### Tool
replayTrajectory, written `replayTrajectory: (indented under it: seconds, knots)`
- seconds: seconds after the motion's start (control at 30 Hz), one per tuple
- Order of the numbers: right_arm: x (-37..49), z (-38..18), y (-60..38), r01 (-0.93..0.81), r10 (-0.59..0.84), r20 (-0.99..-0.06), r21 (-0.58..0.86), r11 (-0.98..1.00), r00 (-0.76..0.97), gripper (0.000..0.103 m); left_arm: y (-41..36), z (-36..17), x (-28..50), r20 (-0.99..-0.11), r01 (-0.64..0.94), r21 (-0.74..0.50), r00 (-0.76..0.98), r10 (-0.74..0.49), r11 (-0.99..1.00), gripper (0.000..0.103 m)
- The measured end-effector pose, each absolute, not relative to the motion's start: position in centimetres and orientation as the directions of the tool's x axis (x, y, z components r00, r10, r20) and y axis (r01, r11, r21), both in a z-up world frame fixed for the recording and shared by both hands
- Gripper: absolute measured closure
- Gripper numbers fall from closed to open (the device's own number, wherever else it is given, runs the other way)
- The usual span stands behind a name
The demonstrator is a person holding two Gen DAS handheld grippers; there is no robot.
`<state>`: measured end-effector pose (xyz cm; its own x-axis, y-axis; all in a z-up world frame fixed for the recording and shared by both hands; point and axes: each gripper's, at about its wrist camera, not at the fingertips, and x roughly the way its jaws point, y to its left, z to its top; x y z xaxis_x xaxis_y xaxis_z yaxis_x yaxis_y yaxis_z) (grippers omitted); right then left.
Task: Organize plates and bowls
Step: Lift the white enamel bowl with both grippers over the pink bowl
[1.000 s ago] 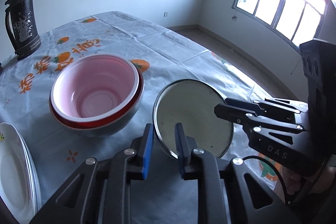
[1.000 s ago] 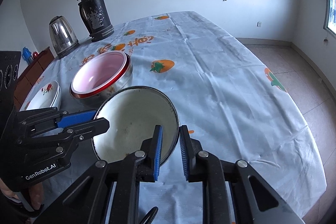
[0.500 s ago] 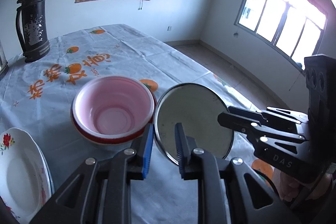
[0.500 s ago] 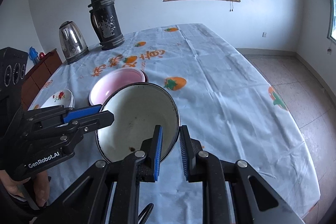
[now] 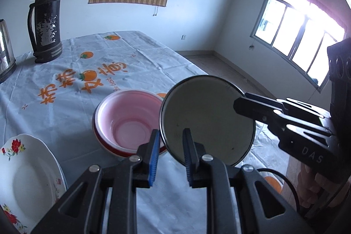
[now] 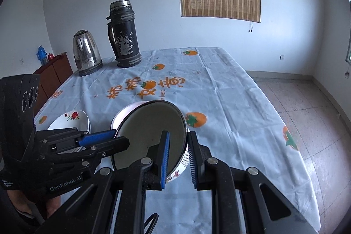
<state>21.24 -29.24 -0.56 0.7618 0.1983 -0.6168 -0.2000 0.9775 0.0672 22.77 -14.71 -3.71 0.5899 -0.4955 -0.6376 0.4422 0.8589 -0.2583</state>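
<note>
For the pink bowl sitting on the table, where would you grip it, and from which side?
Grip the pink bowl by its rim, one finger inside and one outside the wall, coming down from above on the near side. It stands upright and open, nested in a red-rimmed outer bowl, so its thin exposed lip is likely the only easy hold.
</note>
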Motion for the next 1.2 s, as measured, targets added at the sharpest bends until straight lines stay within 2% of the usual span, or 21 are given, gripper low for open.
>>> replayTrajectory:
  seconds: [0.53,1.2]
  knots:
    - [24.5,-0.7,-27.1,-0.251,0.254,-0.631,0.097,0.963,0.733,0.085,-11.5,-3.1,24.8,-0.594,0.363,-0.308,0.648,-0.476,0.879,0.085]
    - [27.8,-2.6,-25.7,-0.273,0.272,-0.686,0.110,0.956,0.675,0.085,-9.9,-4.1,26.5,-0.592,0.316,-0.339,0.661,-0.462,0.886,0.085]
